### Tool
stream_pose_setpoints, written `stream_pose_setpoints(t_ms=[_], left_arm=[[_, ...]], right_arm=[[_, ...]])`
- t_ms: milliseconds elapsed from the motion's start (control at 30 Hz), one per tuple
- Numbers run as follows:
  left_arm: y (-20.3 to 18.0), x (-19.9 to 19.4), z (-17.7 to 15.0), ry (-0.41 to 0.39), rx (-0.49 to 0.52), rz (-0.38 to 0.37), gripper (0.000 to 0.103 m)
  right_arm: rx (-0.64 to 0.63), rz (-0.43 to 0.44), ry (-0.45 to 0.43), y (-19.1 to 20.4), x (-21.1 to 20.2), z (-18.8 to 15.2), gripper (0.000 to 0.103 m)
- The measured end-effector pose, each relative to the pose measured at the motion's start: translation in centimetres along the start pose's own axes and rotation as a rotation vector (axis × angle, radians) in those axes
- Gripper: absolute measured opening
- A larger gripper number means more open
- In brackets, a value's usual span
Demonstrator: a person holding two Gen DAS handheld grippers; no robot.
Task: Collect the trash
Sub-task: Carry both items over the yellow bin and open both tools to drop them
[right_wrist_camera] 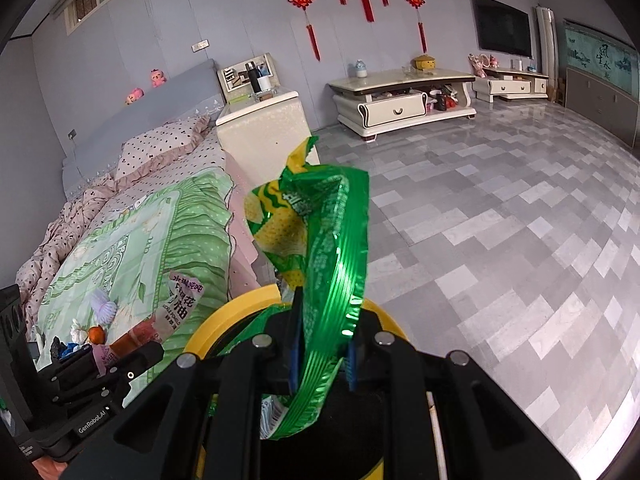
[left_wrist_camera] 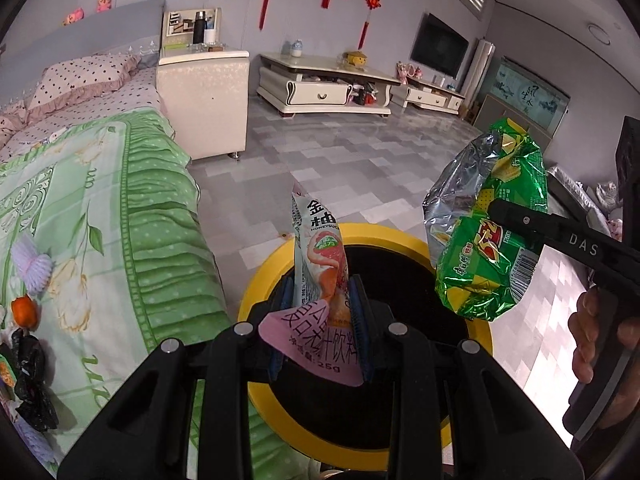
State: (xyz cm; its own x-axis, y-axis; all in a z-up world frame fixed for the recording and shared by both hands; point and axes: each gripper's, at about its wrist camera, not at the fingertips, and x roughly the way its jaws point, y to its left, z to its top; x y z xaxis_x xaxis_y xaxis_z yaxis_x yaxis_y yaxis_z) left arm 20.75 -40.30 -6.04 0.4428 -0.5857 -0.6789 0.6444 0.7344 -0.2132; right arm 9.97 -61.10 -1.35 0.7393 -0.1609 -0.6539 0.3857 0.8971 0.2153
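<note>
My left gripper (left_wrist_camera: 322, 320) is shut on a pink and white drink-powder sachet (left_wrist_camera: 320, 256) and holds it upright over the yellow-rimmed black bin (left_wrist_camera: 400, 236). My right gripper (right_wrist_camera: 322, 340) is shut on a crumpled green snack wrapper (right_wrist_camera: 320, 224), also above the bin's yellow rim (right_wrist_camera: 224, 312). In the left wrist view the green wrapper (left_wrist_camera: 488, 228) hangs from the right gripper's finger (left_wrist_camera: 560, 236) over the bin's right side. In the right wrist view the sachet (right_wrist_camera: 180, 300) and the left gripper (right_wrist_camera: 120, 364) show at lower left.
A bed with a green quilt (left_wrist_camera: 100, 208) stands left of the bin. Small items lie on it: a black bag (left_wrist_camera: 32, 380), an orange piece (left_wrist_camera: 24, 310) and a lilac ball (left_wrist_camera: 30, 264). A white nightstand (left_wrist_camera: 204, 96) and TV cabinets (left_wrist_camera: 324, 84) stand beyond, across grey tiled floor (right_wrist_camera: 500, 220).
</note>
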Motion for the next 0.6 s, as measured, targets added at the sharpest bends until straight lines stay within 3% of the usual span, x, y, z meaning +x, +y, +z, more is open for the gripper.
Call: stream_pose_setpoints(t_ms=[133, 200, 333, 600], left_arm=[[0.6, 0.6, -0.4, 0.01, -0.004, -0.025, 0.029], [0.7, 0.6, -0.5, 0.008, -0.009, -0.032, 0.039], [1.5, 0.2, -0.4, -0.007, -0.022, -0.034, 0.052], [3.3, -2.9, -0.6, -0.055, -0.032, 0.021, 0.076]], right_arm=[[0.012, -0.006, 0.01, -0.3, 0.1, -0.6, 0.016], [0.014, -0.015, 0.008, -0.5, -0.1, -0.7, 0.018], [0.027, -0.013, 0.005, -0.8, -0.4, -0.6, 0.037], [0.038, -0.033, 0.014, -0.4, -1.3, -1.0, 0.055]])
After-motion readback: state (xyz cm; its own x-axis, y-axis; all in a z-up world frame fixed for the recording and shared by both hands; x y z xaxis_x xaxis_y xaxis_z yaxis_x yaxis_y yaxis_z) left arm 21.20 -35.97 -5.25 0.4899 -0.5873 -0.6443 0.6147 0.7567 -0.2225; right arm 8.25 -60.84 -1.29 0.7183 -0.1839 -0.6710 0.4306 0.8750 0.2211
